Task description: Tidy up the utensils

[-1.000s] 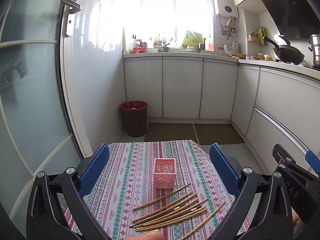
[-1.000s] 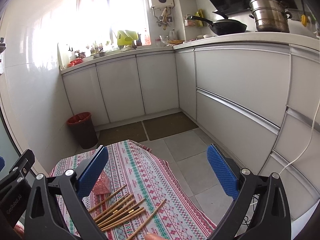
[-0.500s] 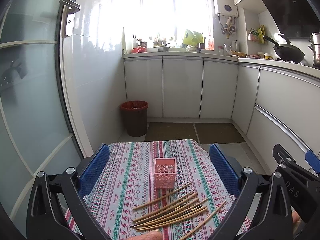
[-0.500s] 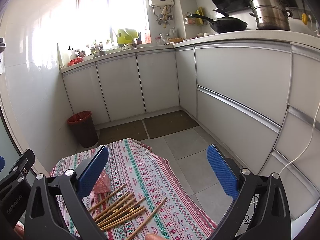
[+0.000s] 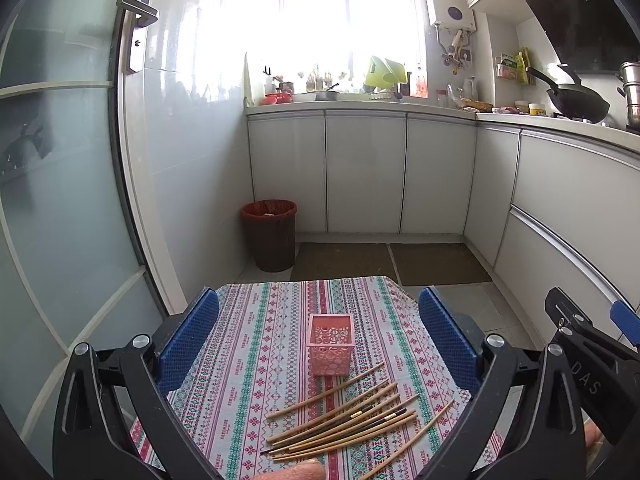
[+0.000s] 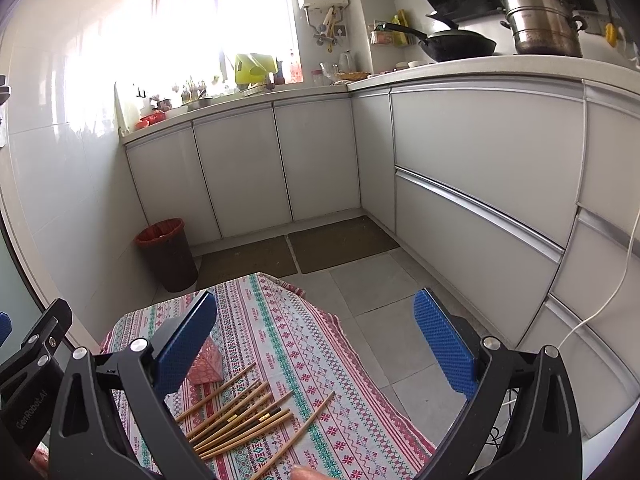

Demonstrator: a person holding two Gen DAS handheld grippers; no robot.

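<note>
Both grippers, our left gripper (image 5: 319,342) and right gripper (image 6: 316,344), hung open and empty, so we judged we next had to grab chopsticks (image 5: 344,420) for the pink basket (image 5: 331,344).

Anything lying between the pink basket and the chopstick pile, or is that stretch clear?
Left wrist view: only bare striped tablecloth between pink basket and chopsticks; the farthest chopstick's tip reaches near the basket's front corner.
</note>
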